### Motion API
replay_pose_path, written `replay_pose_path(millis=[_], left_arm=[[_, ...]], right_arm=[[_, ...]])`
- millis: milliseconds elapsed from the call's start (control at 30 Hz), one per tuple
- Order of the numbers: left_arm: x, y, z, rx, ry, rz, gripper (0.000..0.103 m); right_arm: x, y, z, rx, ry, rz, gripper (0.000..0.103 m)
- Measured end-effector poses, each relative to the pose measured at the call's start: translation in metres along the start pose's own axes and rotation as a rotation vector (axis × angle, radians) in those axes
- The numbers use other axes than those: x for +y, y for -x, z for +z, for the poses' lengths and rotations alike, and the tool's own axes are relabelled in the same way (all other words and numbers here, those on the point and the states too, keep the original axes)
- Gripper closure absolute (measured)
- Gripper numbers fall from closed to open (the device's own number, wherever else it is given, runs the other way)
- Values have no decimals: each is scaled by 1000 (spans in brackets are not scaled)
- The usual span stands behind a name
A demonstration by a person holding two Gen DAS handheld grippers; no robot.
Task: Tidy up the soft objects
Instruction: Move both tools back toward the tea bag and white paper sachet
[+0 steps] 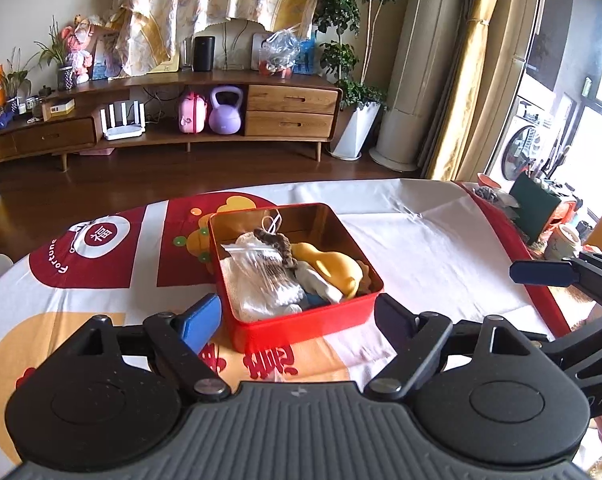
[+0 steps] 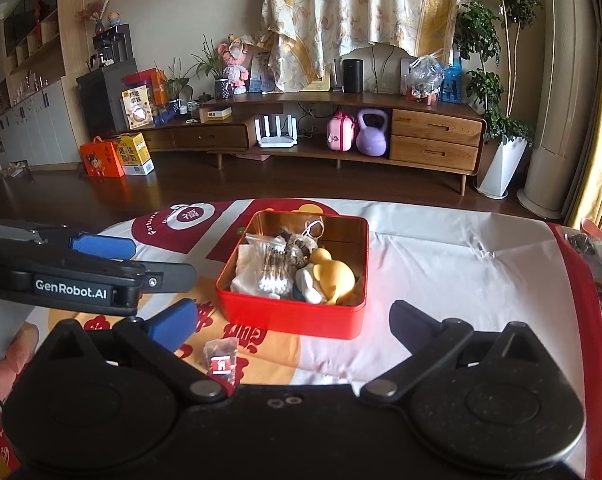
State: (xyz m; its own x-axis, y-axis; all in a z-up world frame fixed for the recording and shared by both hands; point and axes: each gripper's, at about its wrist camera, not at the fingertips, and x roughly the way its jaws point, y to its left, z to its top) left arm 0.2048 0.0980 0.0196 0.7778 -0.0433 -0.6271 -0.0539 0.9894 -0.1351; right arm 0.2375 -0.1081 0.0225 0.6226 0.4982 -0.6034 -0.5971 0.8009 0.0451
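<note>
The red tin sits open near the middle of the table, on its printed cloth; inside lie a yellow soft toy, a clear zip bag, white cloth and a brown knitted piece, packed together; a small packet lies on the cloth nearer the front edge, apart from the tin; the left gripper hangs before the tin, jaws spread wide, nothing between them; the right gripper likewise stands fully open and empty; a wooden sideboard lines the far wall.
</note>
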Motion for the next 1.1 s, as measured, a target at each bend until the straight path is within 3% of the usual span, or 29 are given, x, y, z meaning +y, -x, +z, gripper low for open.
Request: replay_pose_path(millis=[167,333,700,1100], left_arm=[[-4,16,-14,20,17,-35,17],[-6,27,-30,26,24,-60,4],[-10,28,-60,79,32,-47,3],[1,0,-100,126,120,-38,0]], right_arm=[[6,13,-14,2,7,15,1],[8,24,-29,-2,1,34,1],[11,32,-66,18,11,51,1],[5,6,-106,86,14,53,3]])
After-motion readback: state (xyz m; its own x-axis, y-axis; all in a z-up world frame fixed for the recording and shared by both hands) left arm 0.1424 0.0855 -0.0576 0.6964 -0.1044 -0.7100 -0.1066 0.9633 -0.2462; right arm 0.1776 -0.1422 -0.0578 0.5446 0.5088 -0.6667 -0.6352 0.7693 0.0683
